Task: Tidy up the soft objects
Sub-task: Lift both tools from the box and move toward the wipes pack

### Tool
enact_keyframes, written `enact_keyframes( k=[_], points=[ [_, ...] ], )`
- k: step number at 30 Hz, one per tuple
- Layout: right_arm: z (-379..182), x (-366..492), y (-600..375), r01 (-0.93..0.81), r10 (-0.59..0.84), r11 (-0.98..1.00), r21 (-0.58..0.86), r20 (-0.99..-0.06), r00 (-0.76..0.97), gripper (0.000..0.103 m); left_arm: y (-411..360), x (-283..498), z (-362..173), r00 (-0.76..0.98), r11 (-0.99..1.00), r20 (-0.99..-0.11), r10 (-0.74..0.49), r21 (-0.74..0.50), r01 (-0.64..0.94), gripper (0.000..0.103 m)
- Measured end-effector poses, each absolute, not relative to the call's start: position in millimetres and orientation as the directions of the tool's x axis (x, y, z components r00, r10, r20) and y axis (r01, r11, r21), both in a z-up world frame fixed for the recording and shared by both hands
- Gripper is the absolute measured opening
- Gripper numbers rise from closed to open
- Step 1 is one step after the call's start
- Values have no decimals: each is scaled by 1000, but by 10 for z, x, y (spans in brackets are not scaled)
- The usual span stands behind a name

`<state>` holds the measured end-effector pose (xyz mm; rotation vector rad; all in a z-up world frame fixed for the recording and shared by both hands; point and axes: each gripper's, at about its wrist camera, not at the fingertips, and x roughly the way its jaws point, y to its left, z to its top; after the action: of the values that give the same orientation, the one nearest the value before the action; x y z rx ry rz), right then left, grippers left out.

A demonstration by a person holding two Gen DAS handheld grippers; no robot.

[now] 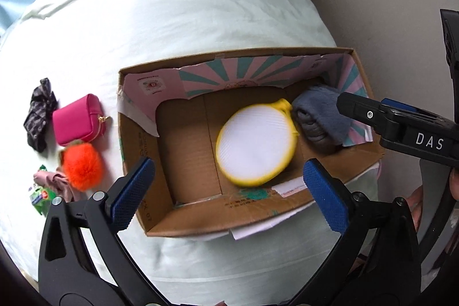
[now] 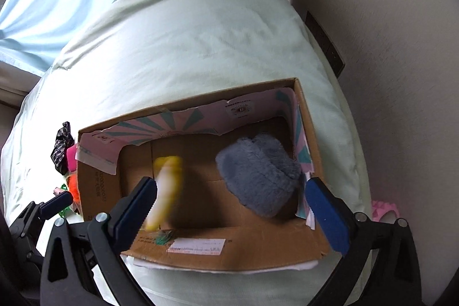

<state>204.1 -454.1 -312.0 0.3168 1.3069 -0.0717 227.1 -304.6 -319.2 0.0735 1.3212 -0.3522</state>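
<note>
Bed (image 1: pixel 186 19) under us; both our tongs, left (image 1: pixel 229 191) and right (image 2: pixel 232 208), gape wide and empty over box (image 1: pixel 160 222). Right one reads "DAS"; box print is illegible.

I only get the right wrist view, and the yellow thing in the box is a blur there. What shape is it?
Observer: A round pad with a white face and a yellow rim, inside the cardboard box.
Operator: And the pink thing left of the box?
Observer: A pink zip pouch, lying between a dark scrunchie and an orange pompom.
Operator: Is the left hand-held gripper holding anything?
Observer: No. The left hand-held gripper is wide open and empty.
</note>
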Motion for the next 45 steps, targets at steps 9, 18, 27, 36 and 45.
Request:
enact_keyframes(
  k=[9,18,27,36,45],
  points=[
    [-2674,1834,-4456,203,92,965,164,-942,322,103,-2921,2142,-2779,278,941,-926,-254,-170,293,103],
    [-1816,1509,-4093,166,46,977,134,-892,449,103,-2338,1807,-1946,424,953,-864,-271,-179,244,103],
    [-1011,1199,-3371,66,71,988,143,-781,621,103,-1332,1440,-1209,569,969,-786,-242,-164,185,103],
    [-851,1041,-2344,-14,141,985,173,-752,644,103,-176,1144,-972,619,982,-763,-187,-133,133,103],
    [-1146,1068,-1538,7,150,981,195,-778,611,103,622,1198,-1268,574,979,-798,-185,-98,180,103]
  ],
)
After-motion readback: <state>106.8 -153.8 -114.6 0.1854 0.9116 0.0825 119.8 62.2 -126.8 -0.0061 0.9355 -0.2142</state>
